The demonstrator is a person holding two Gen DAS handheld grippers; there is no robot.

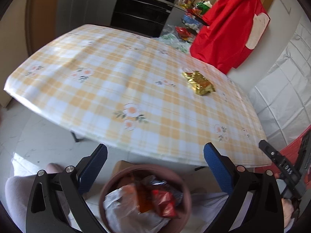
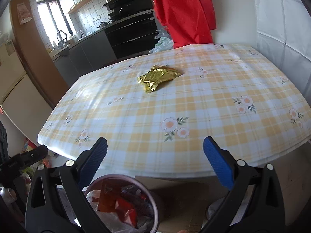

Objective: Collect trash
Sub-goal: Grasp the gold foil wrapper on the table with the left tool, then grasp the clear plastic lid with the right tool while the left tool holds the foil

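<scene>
A crumpled gold foil wrapper lies alone on the yellow checked tablecloth. Below the table's near edge stands a round brown bin holding red, orange and white wrappers. My left gripper hangs open over the bin with nothing between its blue pads. My right gripper is also open and empty, just in front of the table edge, with the bin below its left finger. The right gripper's black body shows at the right edge of the left wrist view.
A red garment hangs at the table's far side. Behind it are a black oven, kitchen counters and crumpled plastic bags. A red crate sits to the right. A person's legs are beside the bin.
</scene>
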